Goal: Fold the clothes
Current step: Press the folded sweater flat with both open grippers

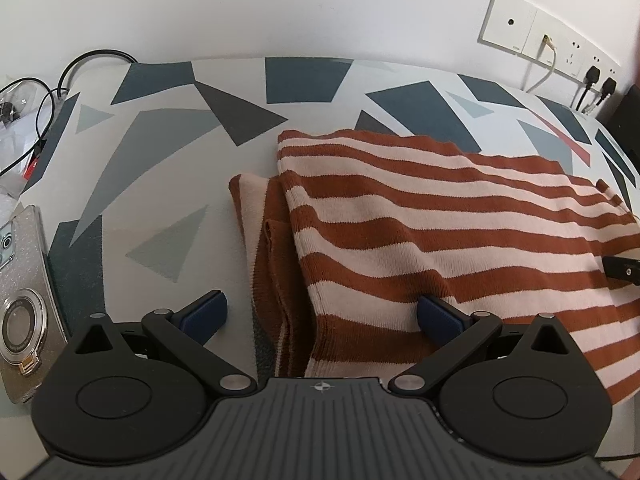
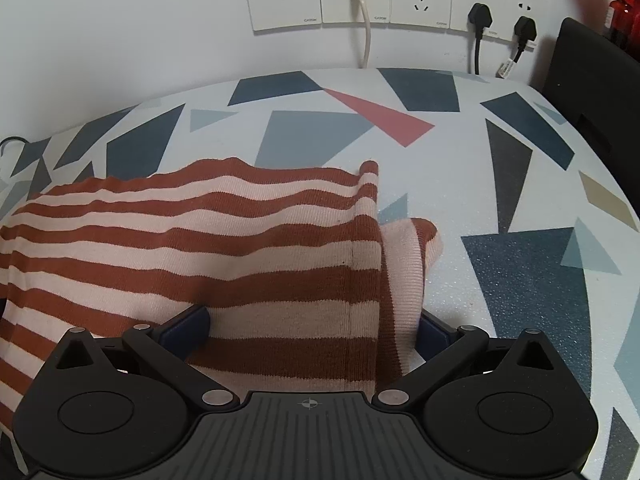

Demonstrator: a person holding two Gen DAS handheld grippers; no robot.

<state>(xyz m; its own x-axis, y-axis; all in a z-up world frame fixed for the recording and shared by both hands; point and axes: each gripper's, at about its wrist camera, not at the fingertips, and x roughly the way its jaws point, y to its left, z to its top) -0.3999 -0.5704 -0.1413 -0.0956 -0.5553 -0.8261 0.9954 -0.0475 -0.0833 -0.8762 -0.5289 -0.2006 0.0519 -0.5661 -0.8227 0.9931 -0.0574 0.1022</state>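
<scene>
soft, limp striped sweater (image 1: 420,216), light knit.
left gripper (image 1: 322,314) and right gripper (image 2: 310,328) both spread wide, seemingly straddling its near corners, the likely hold.

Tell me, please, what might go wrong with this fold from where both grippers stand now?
1. Both the left gripper and the right gripper are open around edges of the striped sweater; closing could catch only the top layer.
2. The tucked sleeve pokes out and may slip loose.
3. The phone lies near the left gripper and could get nudged.
</scene>
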